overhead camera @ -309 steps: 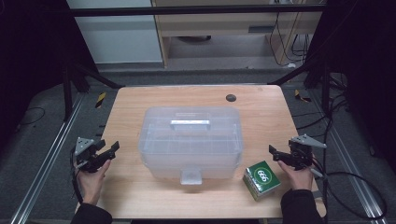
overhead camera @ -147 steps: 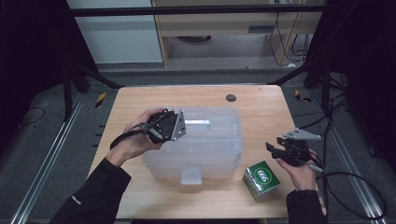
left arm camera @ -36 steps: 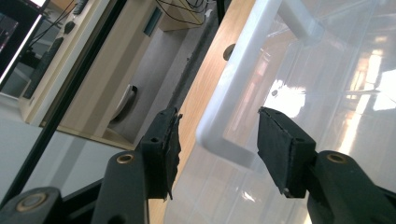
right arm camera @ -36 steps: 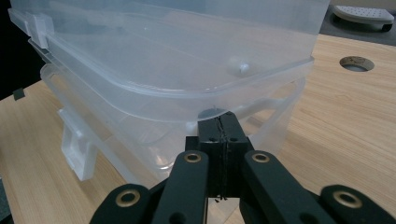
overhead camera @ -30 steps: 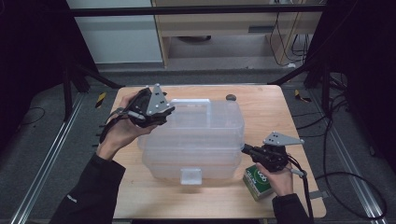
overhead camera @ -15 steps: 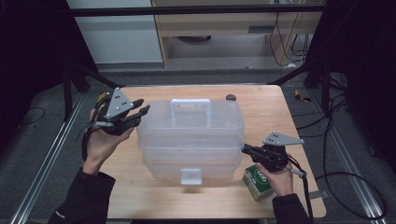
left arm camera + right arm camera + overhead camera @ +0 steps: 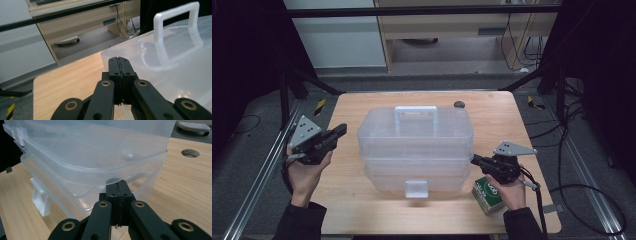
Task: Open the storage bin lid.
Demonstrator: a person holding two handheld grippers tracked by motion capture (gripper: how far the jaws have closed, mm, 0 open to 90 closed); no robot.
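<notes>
Lid of clear storage box (image 7: 414,135) sits ajar mid-bench. Right gripper (image 7: 476,161), jaws clenched empty, props its right rim; left gripper (image 7: 339,131), jaws just closing on nothing, hangs beside box's left end. Risk: tip slips, lid drops, nudges green carton (image 7: 488,194).

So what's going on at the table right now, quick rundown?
Left gripper shut, empty, beside the clear box. Right gripper shut, tips at the box's lid edge. Lid slightly raised. Green carton under right hand.
</notes>
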